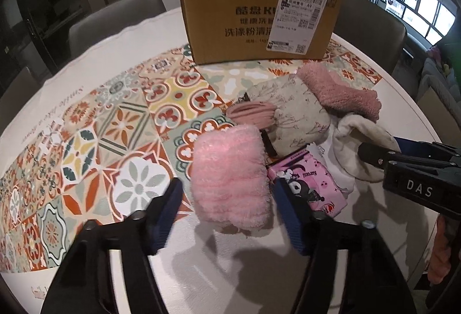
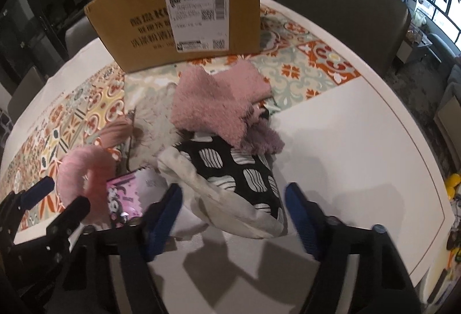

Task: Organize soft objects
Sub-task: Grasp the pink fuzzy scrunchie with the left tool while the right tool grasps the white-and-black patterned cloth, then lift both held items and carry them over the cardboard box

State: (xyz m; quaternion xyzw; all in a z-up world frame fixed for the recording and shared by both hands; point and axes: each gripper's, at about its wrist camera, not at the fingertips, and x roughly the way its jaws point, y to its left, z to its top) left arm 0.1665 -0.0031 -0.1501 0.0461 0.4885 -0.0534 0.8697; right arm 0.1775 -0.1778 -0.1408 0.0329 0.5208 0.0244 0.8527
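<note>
My left gripper (image 1: pixel 227 216) straddles the fluffy pink cloth (image 1: pixel 230 178) near the table's (image 2: pixel 360 141) front edge, jaws parted, untouching; my right gripper (image 2: pixel 233 216) likewise brackets the black-and-white pouch (image 2: pixel 239 178).

Your left gripper (image 1: pixel 227 213) and right gripper (image 2: pixel 233 216) have black frames, ribbed blue pads, silver screws; "DAS" at three o'clock.

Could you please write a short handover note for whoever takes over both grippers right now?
Left gripper: open, straddling the fluffy pink cloth, not pressing it.
Right gripper: open around the black-and-white patterned cloth, no grip yet.
The rest of the pile, including the dusty pink towel and the pink packet, lies on the table in front of the cardboard box.
Done: nothing seen sorted.
Left: grip and sort every piece.
</note>
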